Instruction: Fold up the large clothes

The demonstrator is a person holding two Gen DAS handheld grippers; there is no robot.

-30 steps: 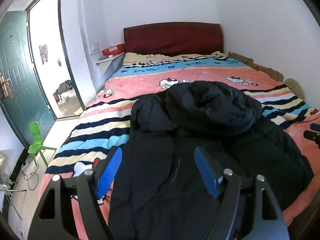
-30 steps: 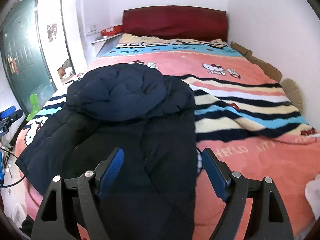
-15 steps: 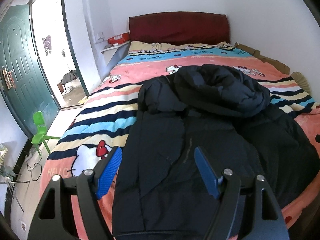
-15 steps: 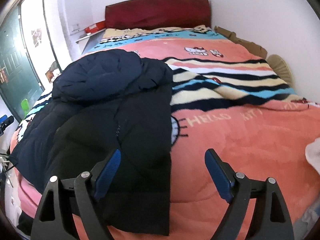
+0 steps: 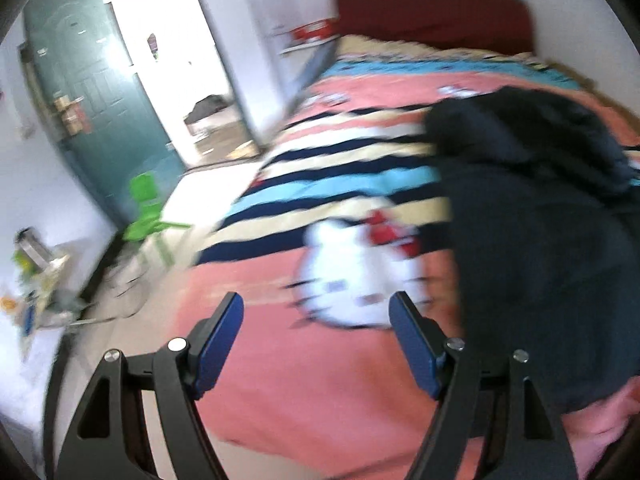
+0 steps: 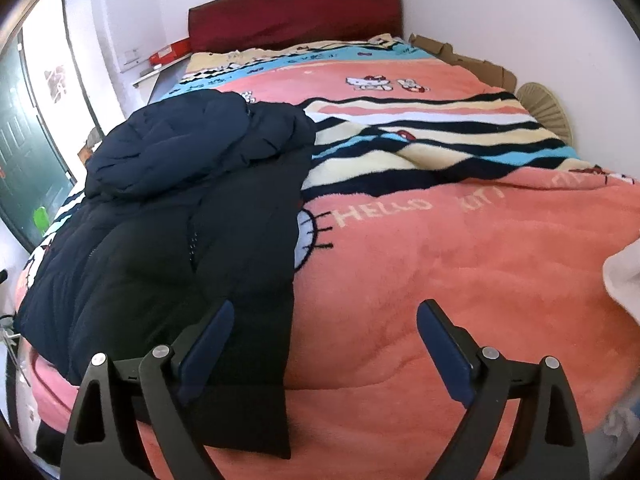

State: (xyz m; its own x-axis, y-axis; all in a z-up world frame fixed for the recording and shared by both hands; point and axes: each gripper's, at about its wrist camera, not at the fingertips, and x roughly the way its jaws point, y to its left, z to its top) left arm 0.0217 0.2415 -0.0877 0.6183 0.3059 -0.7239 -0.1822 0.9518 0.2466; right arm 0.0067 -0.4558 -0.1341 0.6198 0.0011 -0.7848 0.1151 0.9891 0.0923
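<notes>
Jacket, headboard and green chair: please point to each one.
Jacket (image 6: 168, 264), right wrist view, on its front panel.
Headboard (image 6: 296, 16), right wrist view, on its middle.
Green chair (image 5: 145, 210), left wrist view, on its seat.

A pink fleece blanket (image 6: 460, 272) with navy, cream and blue stripes and cartoon cats covers the bed under a dark red padded headboard (image 6: 296, 14), beside a green panelled door (image 5: 92, 92) and small bright green plastic chair (image 5: 146, 208).
</notes>
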